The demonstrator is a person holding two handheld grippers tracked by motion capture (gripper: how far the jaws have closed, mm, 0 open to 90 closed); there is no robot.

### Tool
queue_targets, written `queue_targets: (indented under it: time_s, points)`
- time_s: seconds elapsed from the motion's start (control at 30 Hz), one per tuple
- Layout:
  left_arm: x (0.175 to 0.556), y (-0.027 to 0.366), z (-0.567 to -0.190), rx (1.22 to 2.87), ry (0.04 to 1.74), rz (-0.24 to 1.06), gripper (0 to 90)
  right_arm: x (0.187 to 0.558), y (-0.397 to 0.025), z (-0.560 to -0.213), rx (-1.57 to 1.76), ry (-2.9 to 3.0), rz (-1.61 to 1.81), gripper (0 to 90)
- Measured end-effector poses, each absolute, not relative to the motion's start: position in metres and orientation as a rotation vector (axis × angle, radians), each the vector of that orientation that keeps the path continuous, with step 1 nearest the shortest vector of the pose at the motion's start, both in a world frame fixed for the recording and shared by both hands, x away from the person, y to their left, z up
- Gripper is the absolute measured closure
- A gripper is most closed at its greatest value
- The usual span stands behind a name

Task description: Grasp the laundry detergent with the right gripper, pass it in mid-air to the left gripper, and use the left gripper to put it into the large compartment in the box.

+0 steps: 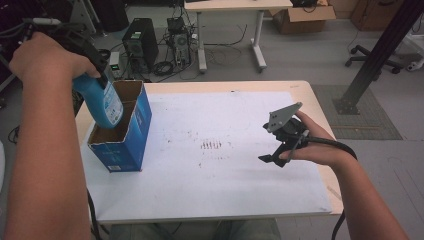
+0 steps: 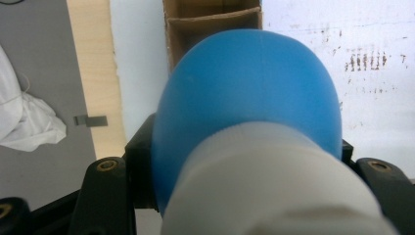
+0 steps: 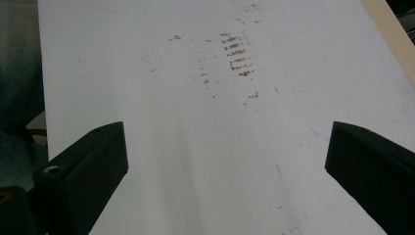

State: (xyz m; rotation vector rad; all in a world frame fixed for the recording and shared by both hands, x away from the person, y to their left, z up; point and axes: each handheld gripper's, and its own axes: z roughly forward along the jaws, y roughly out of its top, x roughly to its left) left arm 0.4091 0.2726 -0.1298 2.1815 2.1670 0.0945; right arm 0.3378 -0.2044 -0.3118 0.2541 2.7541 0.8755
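Observation:
A blue bottle (image 1: 105, 102) with a white label hangs bottom-down, its lower end inside the open top of a blue cardboard box (image 1: 131, 135) at the table's left. My left gripper (image 1: 92, 62) is shut on the bottle's upper part. In the left gripper view the blue bottle (image 2: 249, 88) and its white cap end sit between the jaws, with the brown inside of the box (image 2: 210, 22) beyond. My right gripper (image 1: 275, 159) hovers low over the white board at the right, open, jaws wide apart with nothing between them (image 3: 225, 161).
A white board (image 1: 220, 165) with brown smudges (image 1: 211, 145) covers most of the wooden table (image 1: 315, 100). Behind the table are computer towers (image 1: 140, 42), cables, another desk and a black post (image 1: 380, 50). The person's knees show at the front edge.

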Motion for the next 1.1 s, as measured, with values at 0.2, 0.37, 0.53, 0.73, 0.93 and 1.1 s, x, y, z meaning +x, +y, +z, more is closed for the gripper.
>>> queue_targets:
  time_s: [0.2,0.37,0.53,0.73,0.93,1.1]
  points:
    - [0.413,0.274,-0.147,2.199,2.177,0.078,38.6,0.338,-0.203,-0.313,0.252,2.757,0.877,2.4]
    - [0.415,0.276,-0.163,2.202,2.181,0.055,38.6,0.339,-0.203,-0.314,0.252,2.757,0.881,2.4]
    - [0.418,0.277,-0.179,2.208,2.196,0.029,38.6,0.339,-0.203,-0.316,0.256,2.762,0.882,2.4]
    - [0.420,0.276,-0.199,2.236,2.179,0.021,38.6,0.340,-0.203,-0.319,0.253,2.765,0.885,2.4]
    - [0.422,0.277,-0.216,2.231,2.187,0.007,38.6,0.339,-0.202,-0.319,0.252,2.767,0.888,2.4]
    - [0.425,0.278,-0.231,2.265,2.175,0.004,38.6,0.338,-0.202,-0.320,0.255,2.772,0.879,2.5]
